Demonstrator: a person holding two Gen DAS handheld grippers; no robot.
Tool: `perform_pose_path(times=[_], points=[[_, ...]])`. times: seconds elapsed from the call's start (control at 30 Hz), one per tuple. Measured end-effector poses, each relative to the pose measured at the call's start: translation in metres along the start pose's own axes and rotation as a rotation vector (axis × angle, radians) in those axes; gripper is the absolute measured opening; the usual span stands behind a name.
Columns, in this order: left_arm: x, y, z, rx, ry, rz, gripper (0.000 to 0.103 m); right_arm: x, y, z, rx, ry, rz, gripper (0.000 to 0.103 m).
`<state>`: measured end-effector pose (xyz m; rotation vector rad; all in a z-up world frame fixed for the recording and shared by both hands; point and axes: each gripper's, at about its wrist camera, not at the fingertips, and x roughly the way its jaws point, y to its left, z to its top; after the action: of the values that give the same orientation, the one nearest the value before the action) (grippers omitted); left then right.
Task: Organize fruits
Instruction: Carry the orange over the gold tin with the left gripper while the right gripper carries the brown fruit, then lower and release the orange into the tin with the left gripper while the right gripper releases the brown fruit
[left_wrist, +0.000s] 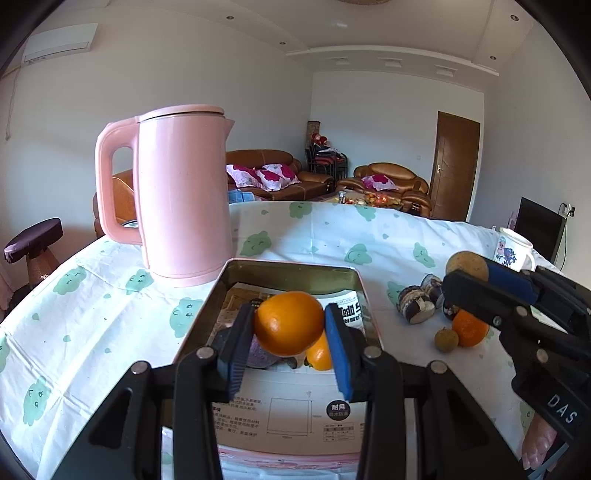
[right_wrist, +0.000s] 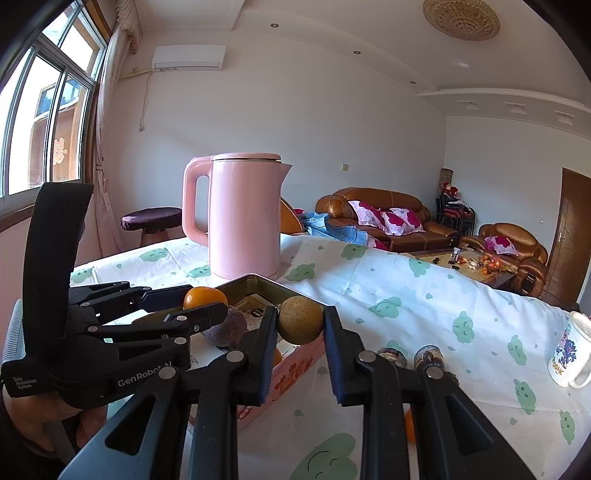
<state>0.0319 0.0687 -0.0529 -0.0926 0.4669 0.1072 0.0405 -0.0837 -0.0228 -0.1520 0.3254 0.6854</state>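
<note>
Closest to the left wrist camera, the left gripper (left_wrist: 289, 325) has its jaws closed on an orange (left_wrist: 288, 322), both blue pads pressed to its sides, and holds it above the open tin (left_wrist: 295, 266) that stands in the middle of the tablecloth (left_wrist: 92, 314), just in front of the pink kettle (left_wrist: 183, 192). Another orange (left_wrist: 319, 355) and a purple fruit (left_wrist: 260, 356) already lie in the tin under it. The right gripper (right_wrist: 300, 320) is clamped as narrowly as it goes on a brown, rough-skinned round fruit (right_wrist: 300, 319), carried just over the tin's right wall. Still out on the cloth, towards the right edge, sit a small orange (left_wrist: 470, 328), a little brown fruit (left_wrist: 446, 339) touching it, and some dark wrapped pieces (left_wrist: 417, 304); a mug (left_wrist: 515, 248) stands near the far right corner. The main risk, as I judge it, is the two grippers meeting over the same tin: they are near one another, and a knock could jar a round fruit out of its narrow hold. Dropped from this height, the held orange could land on the fruit below and bounce over the low wall, then roll across the cloth towards an edge. A wide swing on the left could also catch the kettle.
</note>
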Motion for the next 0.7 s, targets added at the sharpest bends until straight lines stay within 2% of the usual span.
perform_pose_path(times=[0.7], points=[[0.013, 0.035, -0.001, -0.033, 0.079, 0.059, 0.04, 0.031, 0.022, 0.004, 0.002, 0.056, 0.073, 0.026]])
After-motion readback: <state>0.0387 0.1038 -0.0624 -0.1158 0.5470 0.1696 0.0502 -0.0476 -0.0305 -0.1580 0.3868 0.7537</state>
